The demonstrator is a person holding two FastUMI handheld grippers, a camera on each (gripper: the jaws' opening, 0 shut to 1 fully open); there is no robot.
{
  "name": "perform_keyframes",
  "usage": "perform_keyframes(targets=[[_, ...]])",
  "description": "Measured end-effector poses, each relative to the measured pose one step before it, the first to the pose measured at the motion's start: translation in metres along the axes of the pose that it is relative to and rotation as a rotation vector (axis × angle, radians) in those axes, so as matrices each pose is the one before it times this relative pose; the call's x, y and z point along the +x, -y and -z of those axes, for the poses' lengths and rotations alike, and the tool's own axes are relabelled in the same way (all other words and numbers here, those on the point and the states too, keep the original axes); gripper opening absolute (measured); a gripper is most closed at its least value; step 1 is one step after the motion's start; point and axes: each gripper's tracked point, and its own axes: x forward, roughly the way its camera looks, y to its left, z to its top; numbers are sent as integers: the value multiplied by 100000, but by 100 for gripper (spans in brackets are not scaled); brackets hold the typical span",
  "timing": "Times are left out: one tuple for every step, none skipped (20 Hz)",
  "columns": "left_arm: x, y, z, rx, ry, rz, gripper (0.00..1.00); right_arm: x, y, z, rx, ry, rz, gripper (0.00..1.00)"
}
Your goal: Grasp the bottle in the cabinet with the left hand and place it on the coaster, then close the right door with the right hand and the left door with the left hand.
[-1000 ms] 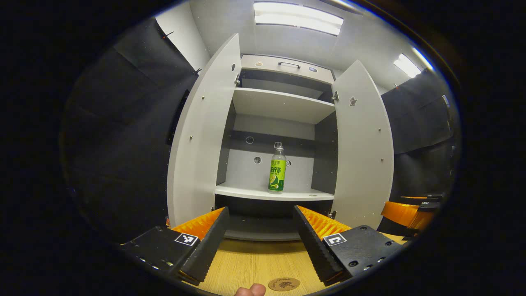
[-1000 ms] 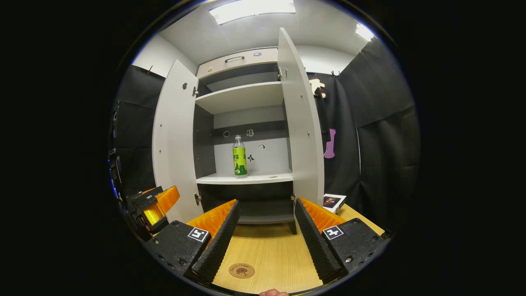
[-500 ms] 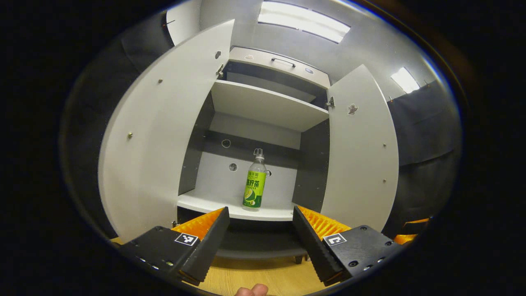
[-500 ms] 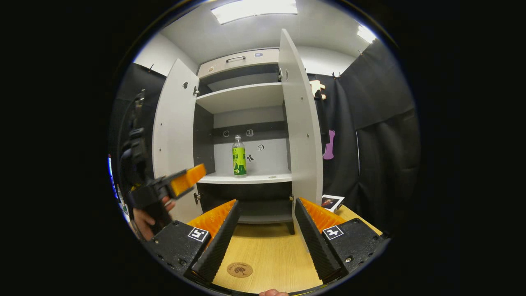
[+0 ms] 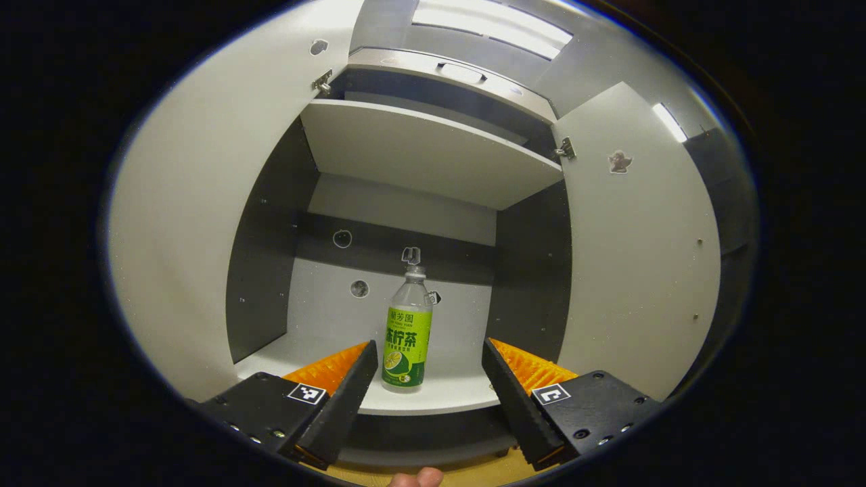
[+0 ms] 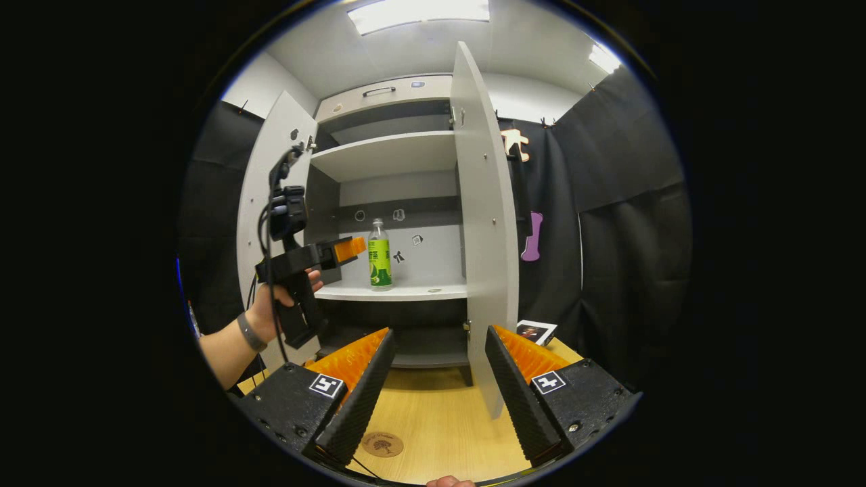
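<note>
**Reaching for the bottle**

My left hand-held gripper (image 5: 426,358) gapes wide before the cabinet shelf (image 5: 446,399), where the bottle (image 5: 406,338) stands upright between both open doors. Next I must advance and straddle it. My right hand-held gripper (image 6: 436,355) waits wide above the worktop (image 6: 440,426), coaster (image 6: 382,444) below.

The bottle (image 5: 406,331) is clear with a green label, standing upright on the lower shelf (image 5: 446,396) of the cabinet (image 6: 389,152). Both pale doors, left (image 5: 196,223) and right (image 6: 484,223), stand wide open. The round brown coaster (image 6: 382,444) lies flat on the wooden counter (image 6: 440,426).
</note>
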Motion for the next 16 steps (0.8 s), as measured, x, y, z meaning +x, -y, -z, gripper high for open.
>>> perform_keyframes(targets=[[1212, -208, 170, 514, -1225, -279, 94, 174, 1, -228, -233, 202, 89, 83], [1209, -219, 148, 500, -851, -305, 94, 219, 109, -38, -424, 111, 293, 83], [1245, -214, 27, 304, -130, -541, 94, 161, 138, -46, -361, -61, 521, 83], [1163, -18, 253, 388, -208, -36, 94, 120, 153, 115, -16, -473, 567, 83], [1239, 3, 117, 506, 71, 232, 99, 97, 143, 88, 332, -561, 445, 83], [970, -159, 220, 433, -350, -273, 95, 4, 175, 179, 251, -348, 323, 83], [922, 106, 441, 232, -616, 364, 94, -51, 140, 148, -69, -347, 493, 83], [802, 280, 503, 67, -649, 655, 95, 1, 161, 169, -213, -468, 665, 83], [836, -22, 240, -65, -695, 103, 94, 30, 274, -39, 119, 115, 916, 83], [865, -203, 272, -18, -831, -571, 99, 131, 214, -114, 437, 195, 685, 83], [770, -203, 213, 80, -498, -916, 94, 179, 173, -25, 417, -301, 544, 83], [706, -198, 124, 22, -73, -526, 95, 181, 148, 118, 316, -444, 572, 83], [510, -254, 198, -157, -147, -707, 95, 231, 165, -85, 322, 178, 448, 83], [523, -372, 198, -511, -533, -781, 95, 102, 150, -156, 293, 333, 512, 83], [383, -357, 117, -761, -320, -529, 95, 89, 87, -94, 185, -28, 431, 83], [325, -372, 46, -827, -93, -907, 94, 72, 73, 112, 65, -265, 371, 83]])
